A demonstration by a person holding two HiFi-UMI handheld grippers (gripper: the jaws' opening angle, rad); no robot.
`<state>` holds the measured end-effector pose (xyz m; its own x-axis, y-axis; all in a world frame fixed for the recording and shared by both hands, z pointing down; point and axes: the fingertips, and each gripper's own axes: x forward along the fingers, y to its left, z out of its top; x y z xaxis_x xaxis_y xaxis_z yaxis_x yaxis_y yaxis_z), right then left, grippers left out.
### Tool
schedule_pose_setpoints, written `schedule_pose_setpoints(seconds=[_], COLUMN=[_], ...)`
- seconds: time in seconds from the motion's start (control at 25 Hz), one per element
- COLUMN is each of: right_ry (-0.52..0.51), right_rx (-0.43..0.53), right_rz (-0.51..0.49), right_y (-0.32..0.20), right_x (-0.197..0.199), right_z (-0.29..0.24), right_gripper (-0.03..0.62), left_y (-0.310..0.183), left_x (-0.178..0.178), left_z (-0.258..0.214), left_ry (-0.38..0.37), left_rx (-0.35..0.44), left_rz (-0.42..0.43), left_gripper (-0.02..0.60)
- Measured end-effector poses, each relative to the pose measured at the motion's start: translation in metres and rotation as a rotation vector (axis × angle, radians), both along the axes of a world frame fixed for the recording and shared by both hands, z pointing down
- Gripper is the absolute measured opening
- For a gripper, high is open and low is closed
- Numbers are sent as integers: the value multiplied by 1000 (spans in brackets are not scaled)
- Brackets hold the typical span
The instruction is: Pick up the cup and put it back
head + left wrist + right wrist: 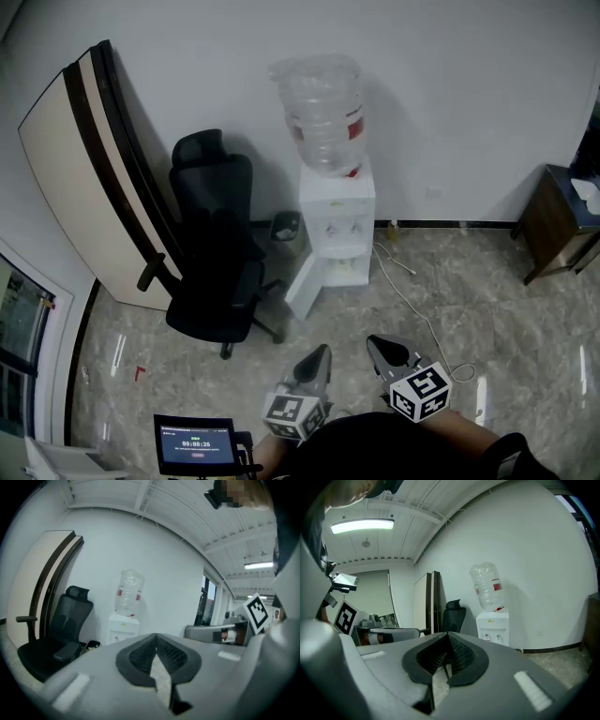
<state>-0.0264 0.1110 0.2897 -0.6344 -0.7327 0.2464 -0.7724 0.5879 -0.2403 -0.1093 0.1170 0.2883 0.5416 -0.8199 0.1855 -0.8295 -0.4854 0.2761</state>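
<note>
Two tools sit low and close to the person's body in the head view, the left tool (321,358) and the right tool (378,347) side by side and angled toward the water dispenser (336,220) against the far wall. Each gripper view shows its own ribbed pads pressed together at the tips with nothing between them, so the left tool (156,641) and the right tool (447,639) are both closed and empty. That reads as a carrying posture rather than a reach, since the dispenser stands well apart from them across bare floor (450,300).

No cup can be made out for certain. The dispenser's lower door (307,281) hangs open, likely so that its compartment can be reached, but what lies inside is too small to tell. A small dark container (286,225) stands just beside the dispenser, between it and the office chair (216,253); it may be a bin. The task looks not yet begun: an approach comes first, and the jaws must part before any grasp.
</note>
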Motion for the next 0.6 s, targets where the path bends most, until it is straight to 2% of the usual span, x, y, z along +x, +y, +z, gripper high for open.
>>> schedule_pose_setpoints(seconds=[0.2,0.48,0.6], right_ry=[3,-11,-2], right_rx=[23,38,43], right_rz=[-33,-26,-38], right_y=[20,30,34], right_x=[10,61,78], right_z=[-5,-10,-11], right_gripper=[8,8,8], left_y=[10,22,25], left_x=[20,68,84], left_z=[-3,-8,-12], left_ry=[16,13,22], left_rx=[-4,18,0], left_rz=[-2,4,-10], left_gripper=[5,5,5])
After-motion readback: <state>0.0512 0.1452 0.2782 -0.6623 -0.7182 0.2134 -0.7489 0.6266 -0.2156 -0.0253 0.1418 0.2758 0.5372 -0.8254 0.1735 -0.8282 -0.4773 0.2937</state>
